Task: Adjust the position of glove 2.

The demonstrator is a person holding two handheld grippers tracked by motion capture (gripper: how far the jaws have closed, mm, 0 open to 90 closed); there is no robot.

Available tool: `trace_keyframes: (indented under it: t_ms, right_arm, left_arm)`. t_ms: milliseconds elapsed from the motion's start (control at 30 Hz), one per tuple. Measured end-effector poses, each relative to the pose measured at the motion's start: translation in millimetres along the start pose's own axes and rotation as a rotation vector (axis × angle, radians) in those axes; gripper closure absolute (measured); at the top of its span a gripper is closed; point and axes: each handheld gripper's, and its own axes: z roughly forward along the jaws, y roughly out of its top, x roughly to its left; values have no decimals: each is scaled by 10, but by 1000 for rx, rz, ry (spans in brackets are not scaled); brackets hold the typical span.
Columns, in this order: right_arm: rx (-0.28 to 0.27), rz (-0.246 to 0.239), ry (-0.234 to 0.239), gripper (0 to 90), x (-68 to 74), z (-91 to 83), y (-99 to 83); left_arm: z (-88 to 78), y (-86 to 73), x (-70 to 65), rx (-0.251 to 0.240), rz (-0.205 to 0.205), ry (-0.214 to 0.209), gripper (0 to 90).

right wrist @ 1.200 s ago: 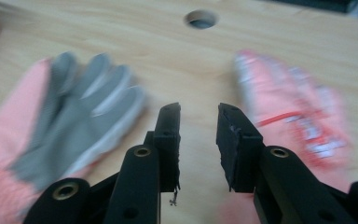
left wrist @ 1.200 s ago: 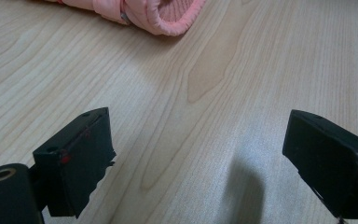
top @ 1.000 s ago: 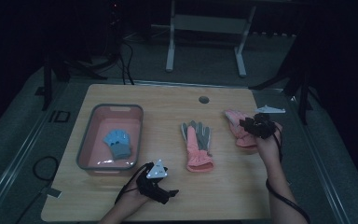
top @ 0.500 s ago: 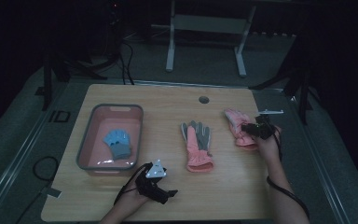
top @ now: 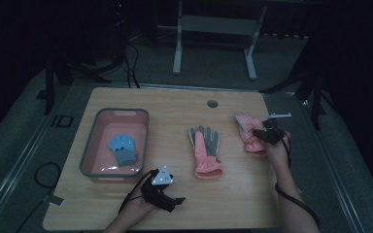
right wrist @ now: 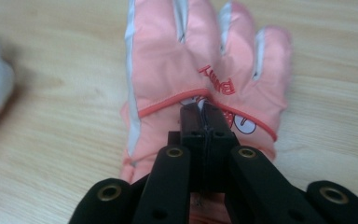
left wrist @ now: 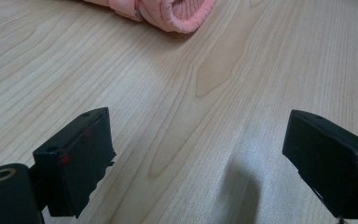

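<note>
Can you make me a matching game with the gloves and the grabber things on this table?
Things:
1. blue glove
2. pink and grey glove
3. left gripper
4. right gripper

Places or states:
A. jaws wide open over bare wood
B. lies inside the pink bin
C. jaws pinched on the pink glove
D. lies flat in the middle of the table

Pairs: 1-B, 2-D, 3-A, 4-C
</note>
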Motion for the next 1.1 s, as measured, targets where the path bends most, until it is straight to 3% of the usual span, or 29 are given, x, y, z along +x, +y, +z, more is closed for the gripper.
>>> trace_keyframes:
  t_ms: [200, 333, 600, 700, 900, 1067, 1100]
  right_arm:
    - [-25, 37, 24, 895, 170, -240, 51]
    - [-51, -14, 22, 895, 315, -473, 86]
    - [-123, -19, 14, 895, 534, -967, -14]
    - [-143, -22, 35, 895, 604, -1083, -110]
    - [-114, -22, 18, 894, 680, -1103, -298]
    - [-86, -4, 10, 894, 738, -957, -482]
    - [-77, -8, -13, 894, 759, -903, -514]
  left_arm:
    - [1, -5, -2, 5, 4, 3, 87]
    - [-5, -3, -1, 2, 4, 3, 87]
    - [-6, 1, 3, -2, 1, 6, 87]
    - [-5, 1, 4, 0, 3, 8, 87]
    - [1, 3, 3, 3, 7, 8, 87]
    - [0, 6, 4, 2, 7, 5, 87]
    - [0, 6, 2, 2, 7, 4, 87]
